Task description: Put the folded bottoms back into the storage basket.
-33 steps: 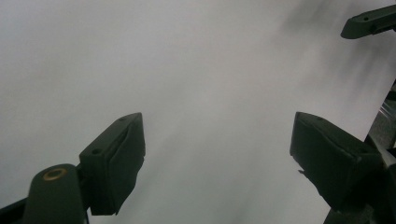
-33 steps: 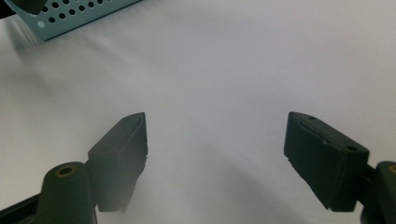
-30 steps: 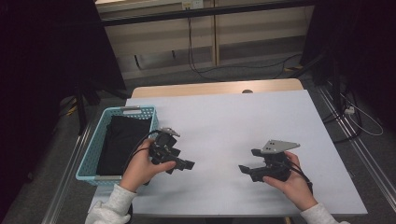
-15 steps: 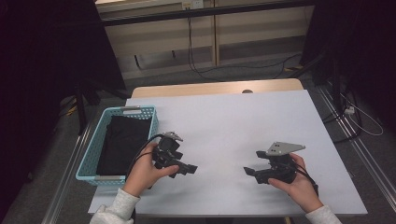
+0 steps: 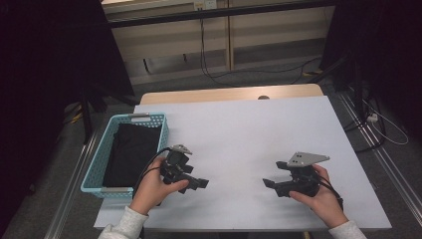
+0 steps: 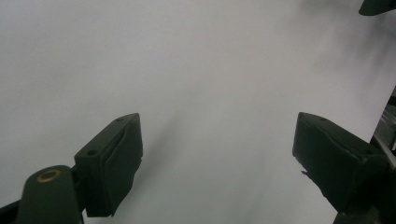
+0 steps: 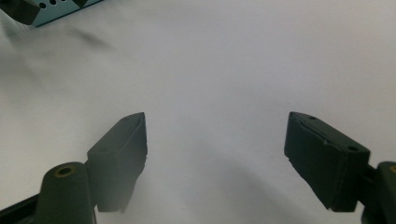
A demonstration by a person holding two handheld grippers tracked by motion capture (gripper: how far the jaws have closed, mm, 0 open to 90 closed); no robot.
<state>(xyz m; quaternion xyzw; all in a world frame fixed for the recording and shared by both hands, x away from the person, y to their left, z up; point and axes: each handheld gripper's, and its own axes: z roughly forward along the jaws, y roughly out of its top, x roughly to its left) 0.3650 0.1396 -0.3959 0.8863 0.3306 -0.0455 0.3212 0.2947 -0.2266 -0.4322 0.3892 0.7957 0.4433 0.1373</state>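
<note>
White board covers the table [image 5: 239,129], and both grippers sit low over its near part with nothing between their jaws. Taking the turquoise basket [image 5: 97,164] as the landmark: it stands at the board's left edge, and a black cloth [image 5: 130,152] lies folded inside it, covering most of its floor. The left gripper [image 5: 191,180] is just beside the basket's near right corner, held in the person's left hand [image 5: 152,186], with its jaws pointing away from the basket toward the middle of the board. In the left gripper view its two black pads stand wide apart [image 6: 217,158] over bare white surface, holding nothing. The right gripper [image 5: 276,184] is well apart from the basket, across the near part of the board, held in the right hand [image 5: 323,196]; its grey three-cornered plate sits on top and its jaws point back toward the basket. In the right gripper view the pads [image 7: 215,156] also gape wide over the white surface with nothing in them, and a strip of the basket shows far off at the upper left. Neither gripper touches the cloth or the basket.
</note>
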